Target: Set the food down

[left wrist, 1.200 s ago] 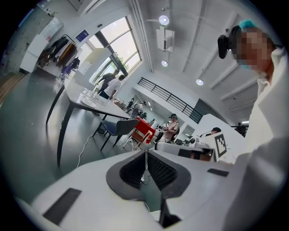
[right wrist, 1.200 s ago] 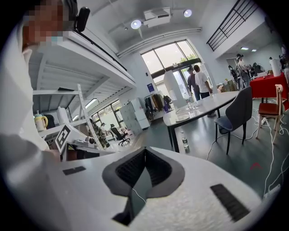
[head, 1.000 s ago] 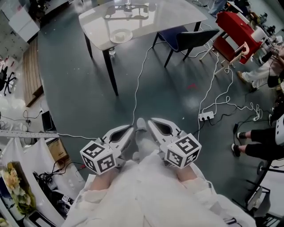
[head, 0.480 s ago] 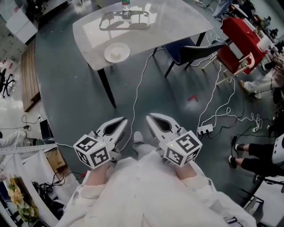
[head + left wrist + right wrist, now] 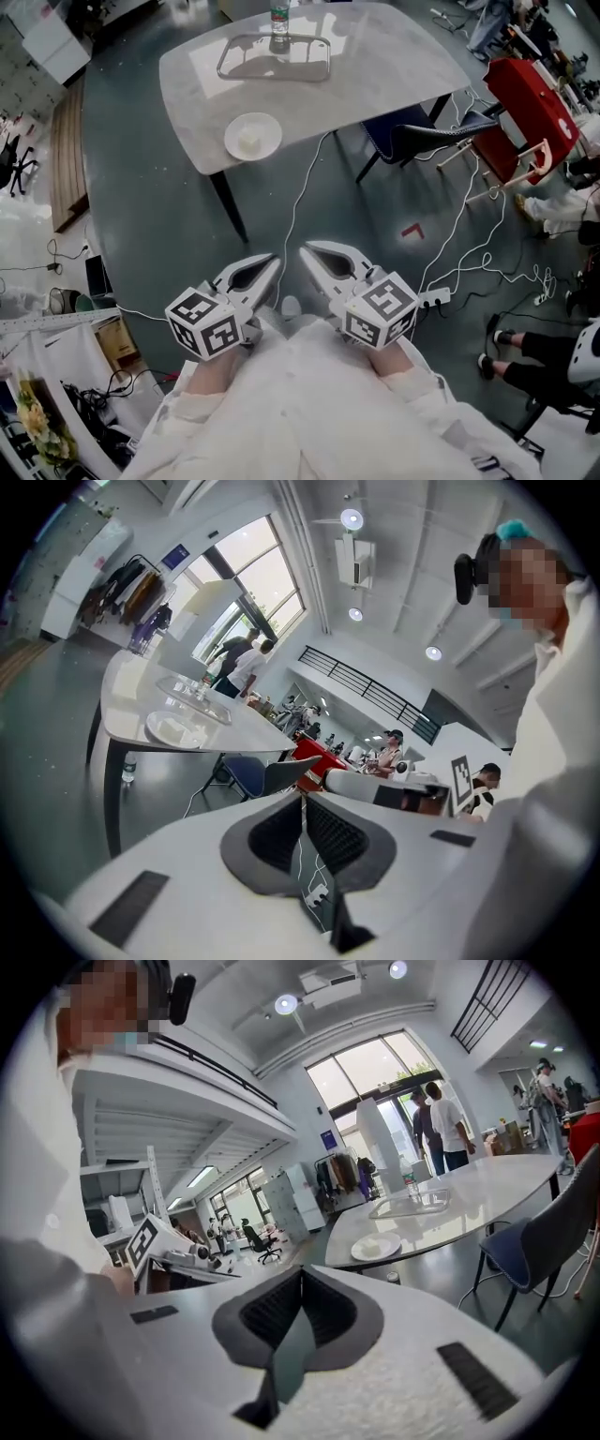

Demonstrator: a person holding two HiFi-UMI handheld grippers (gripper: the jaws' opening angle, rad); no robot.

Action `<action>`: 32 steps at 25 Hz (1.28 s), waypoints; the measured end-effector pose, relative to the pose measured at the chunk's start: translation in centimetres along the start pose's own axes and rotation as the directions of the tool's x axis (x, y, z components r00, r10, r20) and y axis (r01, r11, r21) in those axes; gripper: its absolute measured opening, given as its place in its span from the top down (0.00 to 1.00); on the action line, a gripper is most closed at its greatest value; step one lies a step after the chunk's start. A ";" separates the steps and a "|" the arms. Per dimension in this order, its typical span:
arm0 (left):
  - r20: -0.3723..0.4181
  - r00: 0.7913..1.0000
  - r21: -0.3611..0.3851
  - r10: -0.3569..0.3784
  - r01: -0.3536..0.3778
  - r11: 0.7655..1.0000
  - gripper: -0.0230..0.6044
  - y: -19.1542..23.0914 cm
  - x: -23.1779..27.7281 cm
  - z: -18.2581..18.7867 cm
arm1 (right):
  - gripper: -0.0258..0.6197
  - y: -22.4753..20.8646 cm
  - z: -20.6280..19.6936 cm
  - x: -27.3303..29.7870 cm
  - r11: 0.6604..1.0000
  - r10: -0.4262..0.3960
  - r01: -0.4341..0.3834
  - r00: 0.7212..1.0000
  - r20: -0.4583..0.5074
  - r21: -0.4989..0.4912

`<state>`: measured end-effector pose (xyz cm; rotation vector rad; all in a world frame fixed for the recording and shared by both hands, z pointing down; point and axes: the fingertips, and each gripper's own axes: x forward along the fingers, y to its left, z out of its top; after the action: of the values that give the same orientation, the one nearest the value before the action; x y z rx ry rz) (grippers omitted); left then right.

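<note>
A white plate (image 5: 252, 136) with a small pale piece of food on it sits near the front edge of the grey-white table (image 5: 375, 75). The plate also shows in the left gripper view (image 5: 173, 729) and the right gripper view (image 5: 376, 1247), well ahead of the jaws. My left gripper (image 5: 274, 262) and right gripper (image 5: 306, 250) are held side by side close to my body, above the floor and short of the table. Both are shut with nothing between their pads.
A metal tray (image 5: 275, 58) and a bottle (image 5: 279, 17) stand farther back on the table. A dark blue chair (image 5: 405, 133) and a red cart (image 5: 530, 94) are to the right. White cables and a power strip (image 5: 434, 298) lie on the floor. People sit at right.
The table and plate have shifted lower and nearer in the head view. Both grippers keep their place in front of my body and stay shut.
</note>
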<state>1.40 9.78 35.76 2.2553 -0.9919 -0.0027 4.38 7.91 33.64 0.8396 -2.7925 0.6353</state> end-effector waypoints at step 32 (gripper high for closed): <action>-0.046 0.996 0.004 -0.071 0.071 0.997 0.92 17.9 8.8 15.6 | 0.96 -13.1 10.0 18.2 0.995 -0.098 0.098 0.995 0.020 0.014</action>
<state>-8.06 -13.70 36.10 2.2842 -0.8880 0.0202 -3.78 -15.28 34.07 0.9844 -2.7475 0.6328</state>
